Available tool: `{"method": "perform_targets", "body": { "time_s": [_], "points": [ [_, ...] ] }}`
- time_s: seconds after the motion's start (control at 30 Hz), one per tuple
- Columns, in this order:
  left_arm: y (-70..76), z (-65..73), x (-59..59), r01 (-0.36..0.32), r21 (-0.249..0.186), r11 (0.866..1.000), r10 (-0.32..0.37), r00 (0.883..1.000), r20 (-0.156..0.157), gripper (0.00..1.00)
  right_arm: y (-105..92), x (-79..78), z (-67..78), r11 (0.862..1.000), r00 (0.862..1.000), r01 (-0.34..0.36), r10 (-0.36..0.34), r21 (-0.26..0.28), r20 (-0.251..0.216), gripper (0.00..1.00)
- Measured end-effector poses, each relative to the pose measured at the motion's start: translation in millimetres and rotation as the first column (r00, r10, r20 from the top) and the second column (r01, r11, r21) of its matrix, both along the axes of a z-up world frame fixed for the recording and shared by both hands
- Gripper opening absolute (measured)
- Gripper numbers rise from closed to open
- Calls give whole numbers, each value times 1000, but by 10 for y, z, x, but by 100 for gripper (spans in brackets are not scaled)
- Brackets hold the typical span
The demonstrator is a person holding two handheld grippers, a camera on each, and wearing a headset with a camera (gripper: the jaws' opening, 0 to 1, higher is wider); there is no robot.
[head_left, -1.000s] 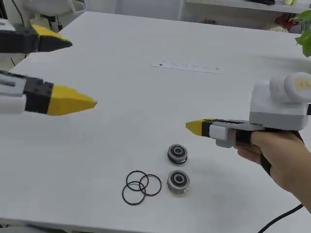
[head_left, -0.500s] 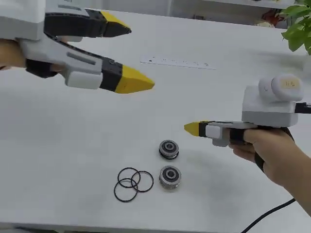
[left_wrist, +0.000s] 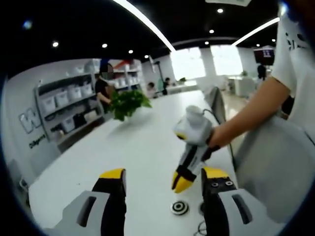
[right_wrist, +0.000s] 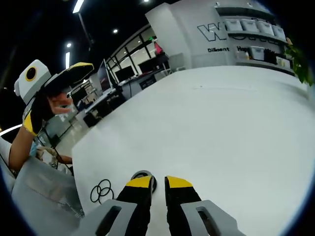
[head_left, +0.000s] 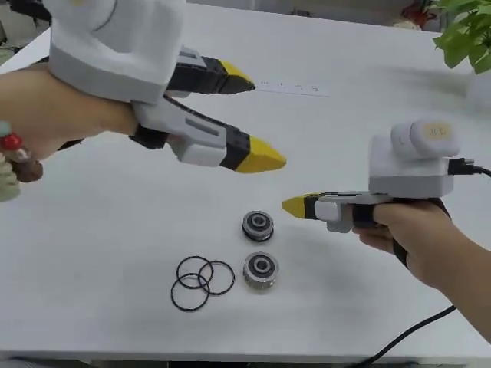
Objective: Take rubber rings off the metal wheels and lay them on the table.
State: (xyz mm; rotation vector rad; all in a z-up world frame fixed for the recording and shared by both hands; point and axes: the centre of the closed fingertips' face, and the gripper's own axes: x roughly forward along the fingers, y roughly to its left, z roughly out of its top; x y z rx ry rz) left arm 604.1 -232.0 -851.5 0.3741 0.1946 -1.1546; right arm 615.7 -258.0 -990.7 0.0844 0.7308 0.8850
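Observation:
Two small metal wheels lie on the white table [head_left: 115, 230], the far wheel [head_left: 258, 225] with a dark rim and the near wheel [head_left: 261, 270] more silvery. Three black rubber rings [head_left: 201, 280] lie overlapping just left of the near wheel. My left gripper [head_left: 261, 123] hangs open above and behind the wheels, with nothing between its yellow tips. My right gripper [head_left: 291, 205] is shut and empty, its tip a little right of and above the far wheel. The left gripper view shows one wheel [left_wrist: 179, 207] under the right gripper [left_wrist: 183, 183]. The right gripper view has a wheel [right_wrist: 142, 174] behind its jaw and the rings [right_wrist: 102, 191].
A thin printed strip [head_left: 295, 88] lies flat farther back on the table. Green plant leaves [head_left: 460, 38] reach in at the far right corner. A black cable [head_left: 414, 330] trails from the right gripper over the table's near edge. Shelving stands beyond the table.
My left gripper has swung in from the far left toward the middle, above the wheels, still open. The right gripper has barely moved. Wheels and rings lie as before.

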Motion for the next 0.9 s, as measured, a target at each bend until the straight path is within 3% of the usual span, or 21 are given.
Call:
{"method": "perform_targets", "body": {
  "time_s": [0.1,0.2,0.33,0.43,0.47,0.67,0.9],
  "points": [
    [-10,-127,95,-26,-17,1000,25,999,-25,59,21,-35,-35,1000,1000,-24,24,-15,-2,7],
    [-11,-252,110,-46,-29,998,45,998,-41,57,26,-59,-60,999,999,-39,39,-29,-4,7],
    [-49,-423,-17,-32,-3,999,32,998,-53,54,42,-97,-102,997,998,-63,63,-34,-20,8],
    [-31,-568,-78,-9,-10,1000,8,995,-103,53,36,-129,-165,995,997,-79,77,-58,-29,8],
    [-19,-597,-81,-7,-9,1000,6,994,-106,53,36,-149,-191,993,995,-91,88,-70,-34,8],
    [20,-838,-56,-12,23,1000,14,993,-114,46,89,-232,-268,983,989,-149,146,-104,-38,11],
    [35,-1164,6,-25,83,996,38,987,-158,39,101,-244,-311,977,985,-174,171,-119,-34,14]
  ]
}}
